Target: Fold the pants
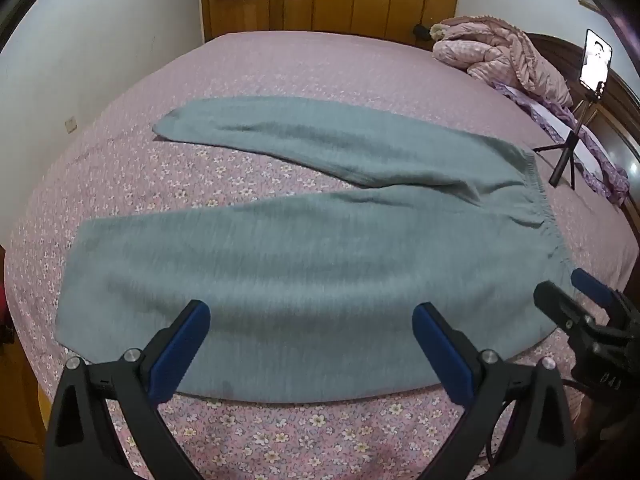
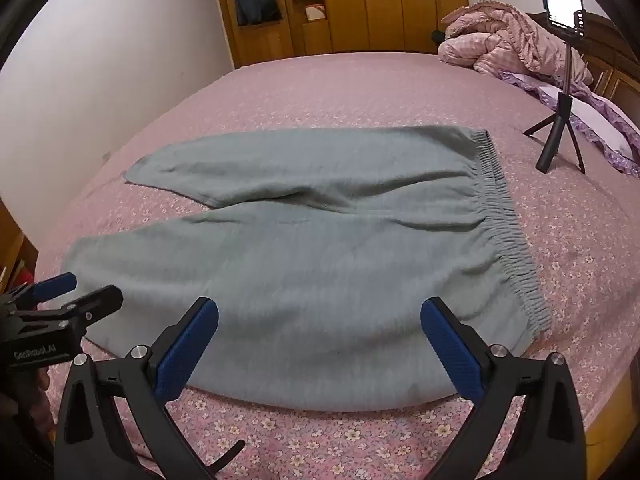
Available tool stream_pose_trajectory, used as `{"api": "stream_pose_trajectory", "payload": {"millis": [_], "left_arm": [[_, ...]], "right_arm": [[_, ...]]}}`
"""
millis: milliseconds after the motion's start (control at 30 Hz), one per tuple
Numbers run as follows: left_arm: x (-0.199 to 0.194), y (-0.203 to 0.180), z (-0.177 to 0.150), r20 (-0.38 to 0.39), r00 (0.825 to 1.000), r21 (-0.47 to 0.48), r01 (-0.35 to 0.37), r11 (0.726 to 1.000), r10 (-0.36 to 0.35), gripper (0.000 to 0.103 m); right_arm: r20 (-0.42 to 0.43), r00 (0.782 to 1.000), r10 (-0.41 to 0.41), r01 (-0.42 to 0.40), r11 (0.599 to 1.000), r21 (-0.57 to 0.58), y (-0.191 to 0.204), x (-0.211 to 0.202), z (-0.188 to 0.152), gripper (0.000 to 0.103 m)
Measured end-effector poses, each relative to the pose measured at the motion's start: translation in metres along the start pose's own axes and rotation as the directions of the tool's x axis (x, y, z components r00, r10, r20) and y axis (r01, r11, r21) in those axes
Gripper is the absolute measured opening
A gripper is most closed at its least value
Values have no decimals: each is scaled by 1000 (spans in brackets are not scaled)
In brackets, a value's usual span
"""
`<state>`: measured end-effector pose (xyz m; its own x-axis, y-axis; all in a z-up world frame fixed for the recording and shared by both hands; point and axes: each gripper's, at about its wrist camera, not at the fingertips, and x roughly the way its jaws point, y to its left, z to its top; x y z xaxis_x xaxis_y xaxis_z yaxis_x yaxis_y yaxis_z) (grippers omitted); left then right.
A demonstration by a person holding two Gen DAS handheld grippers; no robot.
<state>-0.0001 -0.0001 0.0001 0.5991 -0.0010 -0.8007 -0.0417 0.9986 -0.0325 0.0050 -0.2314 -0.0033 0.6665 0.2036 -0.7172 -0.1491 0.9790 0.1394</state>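
Note:
Grey-green pants (image 1: 304, 248) lie spread flat on the pink flowered bed (image 1: 280, 440), legs pointing left, elastic waistband (image 1: 540, 200) at the right. My left gripper (image 1: 311, 312) is open and empty, hovering over the near leg's front edge. My right gripper (image 2: 319, 308) is open and empty, over the near part of the pants (image 2: 320, 264) close to the waistband (image 2: 504, 224). The right gripper also shows at the right edge of the left wrist view (image 1: 576, 292); the left gripper shows at the left edge of the right wrist view (image 2: 76, 288).
A phone on a small tripod (image 2: 560, 136) stands on the bed right of the waistband. A pink quilt (image 2: 504, 36) and purple pillow (image 2: 592, 116) lie at the far right. Wooden wardrobes (image 2: 360, 4) line the back wall. A white wall (image 1: 80, 60) stands at the left.

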Motion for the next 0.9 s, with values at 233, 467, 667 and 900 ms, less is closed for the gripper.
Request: {"api": "stream_pose_trajectory", "payload": {"millis": [233,467,667,900], "left_arm": [[-3,4,-6,12,1000,-9,5,1000,-5,103],[7,6,-6,-17,1000,-13,3,1000,-3,103],[7,4,-5,-27,1000,-20,2,1000,-3,103],[9,5,-7,-34,999,-18,5,1000,-5,103]], "right_arm": [[-23,1000,-20,19,999,-32,7,5,-6,103],[-58,998,-6,6,1000,0,2,9,-5,103],[-67,998,-2,2,1000,0,0,11,-7,103],[-75,997,0,0,1000,7,0,14,-7,103]]}}
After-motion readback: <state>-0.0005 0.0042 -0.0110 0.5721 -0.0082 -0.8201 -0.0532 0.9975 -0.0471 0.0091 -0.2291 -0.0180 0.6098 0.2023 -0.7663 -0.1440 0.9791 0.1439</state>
